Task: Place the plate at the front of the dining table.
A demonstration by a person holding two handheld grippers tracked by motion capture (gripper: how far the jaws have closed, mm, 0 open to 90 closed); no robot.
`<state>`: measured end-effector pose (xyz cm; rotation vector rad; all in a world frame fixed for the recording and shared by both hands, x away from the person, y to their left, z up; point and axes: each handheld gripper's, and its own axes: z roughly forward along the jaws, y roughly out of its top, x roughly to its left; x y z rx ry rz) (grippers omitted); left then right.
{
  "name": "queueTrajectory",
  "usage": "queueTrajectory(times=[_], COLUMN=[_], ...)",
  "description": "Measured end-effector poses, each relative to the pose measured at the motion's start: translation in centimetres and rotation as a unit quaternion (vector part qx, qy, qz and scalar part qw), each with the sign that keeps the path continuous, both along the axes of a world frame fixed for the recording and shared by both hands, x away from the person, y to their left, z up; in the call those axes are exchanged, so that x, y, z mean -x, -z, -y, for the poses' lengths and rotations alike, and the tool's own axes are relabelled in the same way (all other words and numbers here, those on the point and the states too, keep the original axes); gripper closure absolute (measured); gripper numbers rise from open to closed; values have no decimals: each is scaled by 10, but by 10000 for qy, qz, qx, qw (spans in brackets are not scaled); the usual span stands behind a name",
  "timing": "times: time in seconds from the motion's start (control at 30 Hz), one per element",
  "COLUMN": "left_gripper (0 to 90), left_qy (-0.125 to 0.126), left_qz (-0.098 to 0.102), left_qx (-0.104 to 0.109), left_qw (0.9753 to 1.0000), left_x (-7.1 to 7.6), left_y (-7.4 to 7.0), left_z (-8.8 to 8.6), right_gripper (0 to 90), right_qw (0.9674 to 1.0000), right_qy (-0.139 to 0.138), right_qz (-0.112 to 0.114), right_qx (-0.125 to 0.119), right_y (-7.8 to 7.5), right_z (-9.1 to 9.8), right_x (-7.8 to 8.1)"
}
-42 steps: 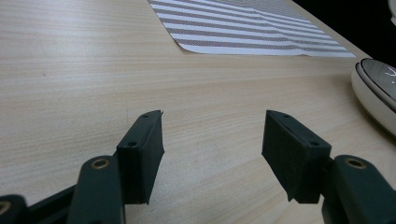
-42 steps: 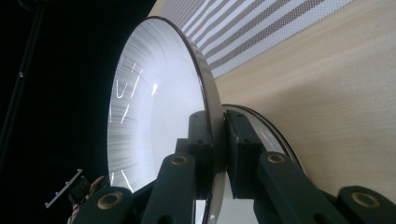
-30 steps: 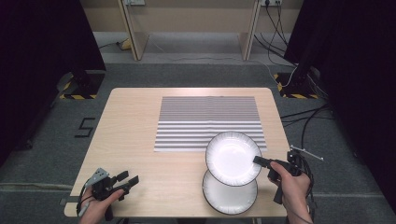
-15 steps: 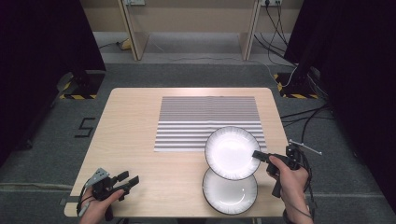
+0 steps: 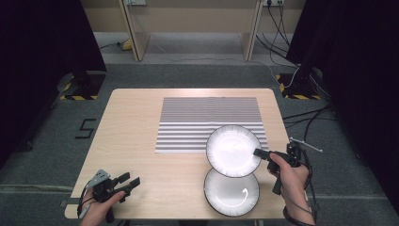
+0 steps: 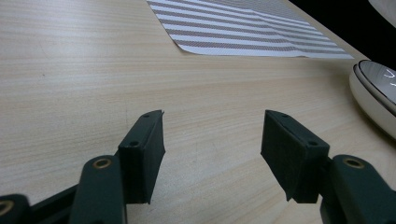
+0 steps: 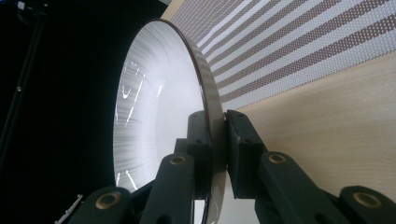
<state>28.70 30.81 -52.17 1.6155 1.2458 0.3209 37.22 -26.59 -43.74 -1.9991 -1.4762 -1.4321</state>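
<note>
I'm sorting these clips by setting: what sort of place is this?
Probably a lab or recording studio, not a home: black curtains flank the wooden table, cables trail over grey carpet, and hazard-striped stand bases sit nearby.

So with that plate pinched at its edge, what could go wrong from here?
1. The right hand-held gripper holds the upper plate only by a thin bit of rim, so it could slip or swing down.
2. That plate overlaps the lower plate in the high view, so a drop would likely strike it.
3. The left hand-held gripper is open and far away, giving no support.
</note>
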Motion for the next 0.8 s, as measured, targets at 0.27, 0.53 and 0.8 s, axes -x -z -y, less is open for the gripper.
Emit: queueTrajectory(times=[0.27,0.53,0.8], left_gripper=[388,387,387], left_qy=[6,-20,-42], left_qz=[25,34,39], left_qx=[-8,6,9], left_qw=[10000,10000,10000], left_x=[0,0,0], left_y=[-1,-1,-1], left_z=[1,0,0], right_gripper=[807,805,805], right_qw=[10000,10000,9999], right_qy=[31,89,93], right_qz=[-22,-26,-42], right_qx=[-13,-5,1], right_y=[-1,-2,-4], right_z=[-3,-6,-9], right_x=[-8,-17,-25])
